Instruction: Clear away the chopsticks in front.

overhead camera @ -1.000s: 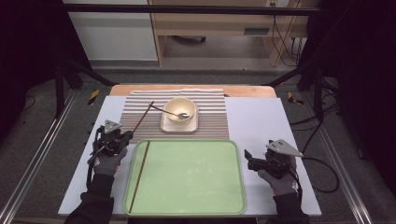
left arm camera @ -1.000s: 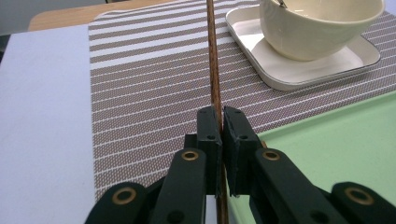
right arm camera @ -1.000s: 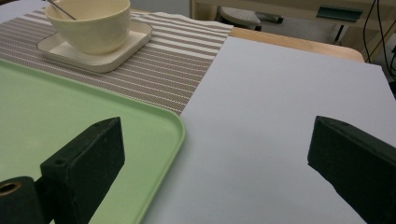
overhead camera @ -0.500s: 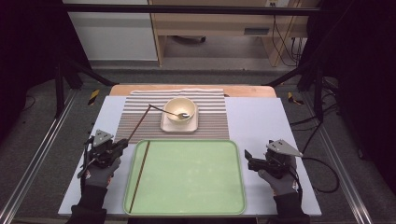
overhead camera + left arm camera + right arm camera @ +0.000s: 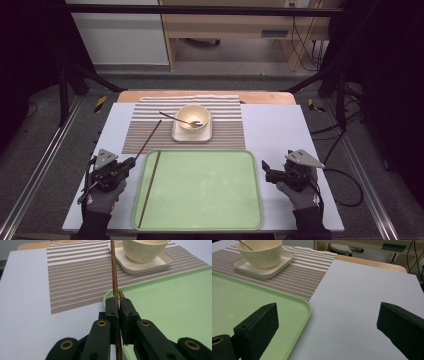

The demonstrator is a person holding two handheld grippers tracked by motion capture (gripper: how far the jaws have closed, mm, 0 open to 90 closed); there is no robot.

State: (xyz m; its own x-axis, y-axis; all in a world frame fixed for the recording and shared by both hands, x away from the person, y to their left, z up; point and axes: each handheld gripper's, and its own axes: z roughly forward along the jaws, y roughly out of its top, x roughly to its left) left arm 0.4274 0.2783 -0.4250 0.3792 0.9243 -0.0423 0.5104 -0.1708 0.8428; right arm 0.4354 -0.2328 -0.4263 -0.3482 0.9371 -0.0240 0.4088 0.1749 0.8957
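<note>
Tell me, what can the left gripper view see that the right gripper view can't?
Left gripper view: the left gripper, jaws shut on a brown chopstick that reaches out over the mat. Right gripper view: the right gripper, jaws wide open with nothing between them, and a spoon handle in the bowl. Both: the green tray, the striped mat, and the cream bowl on its plate.
</note>
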